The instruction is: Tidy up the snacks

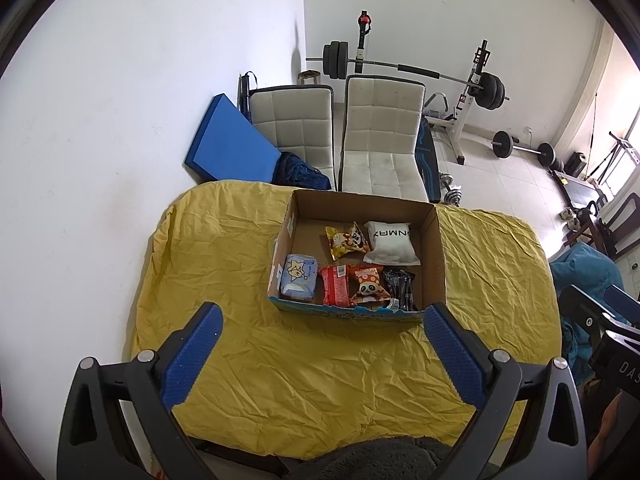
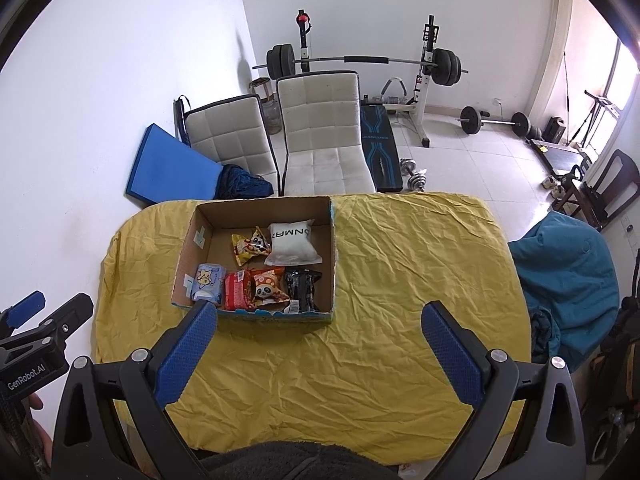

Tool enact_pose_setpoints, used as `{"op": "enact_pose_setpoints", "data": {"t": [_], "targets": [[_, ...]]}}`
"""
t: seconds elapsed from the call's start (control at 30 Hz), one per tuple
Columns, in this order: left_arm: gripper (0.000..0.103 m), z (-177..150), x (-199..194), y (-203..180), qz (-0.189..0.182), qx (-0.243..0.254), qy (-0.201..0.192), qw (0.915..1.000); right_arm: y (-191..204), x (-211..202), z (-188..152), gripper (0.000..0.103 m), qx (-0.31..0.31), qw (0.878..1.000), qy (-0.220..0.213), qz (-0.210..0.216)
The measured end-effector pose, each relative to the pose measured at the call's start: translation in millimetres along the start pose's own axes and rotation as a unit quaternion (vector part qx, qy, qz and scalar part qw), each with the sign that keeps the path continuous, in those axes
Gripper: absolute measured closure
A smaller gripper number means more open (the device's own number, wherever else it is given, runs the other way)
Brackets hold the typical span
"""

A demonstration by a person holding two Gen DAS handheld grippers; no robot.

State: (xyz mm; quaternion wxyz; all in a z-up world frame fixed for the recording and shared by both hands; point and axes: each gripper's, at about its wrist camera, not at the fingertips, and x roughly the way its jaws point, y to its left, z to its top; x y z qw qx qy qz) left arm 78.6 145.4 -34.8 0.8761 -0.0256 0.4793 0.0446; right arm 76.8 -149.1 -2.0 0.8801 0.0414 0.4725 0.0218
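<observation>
Two claws [image 1: 320, 320] [image 2: 320, 318] hover level, spread apart (empty) | snacks [image 2: 260, 276] in box [image 2: 333, 256]

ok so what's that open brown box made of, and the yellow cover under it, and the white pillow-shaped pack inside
The open brown box looks like matte corrugated cardboard: raw brown walls, creased flaps, printed blue outer face. The yellow cover looks like thin woven cloth, matte and heavily wrinkled. The white pillow-shaped pack seems to be soft plastic film with a slight sheen and crimped ends, though paper cannot be ruled out.
</observation>
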Motion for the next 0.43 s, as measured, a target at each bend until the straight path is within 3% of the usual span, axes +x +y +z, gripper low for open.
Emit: {"op": "enact_pose_setpoints", "data": {"t": [0.43], "targets": [[0.0,-2.2,-4.5,-4.7,-0.005,0.002,-0.002,1.0,-6.8,-8.5,-2.3,0.0,0.012,1.0,-0.005,-0.008]]}}
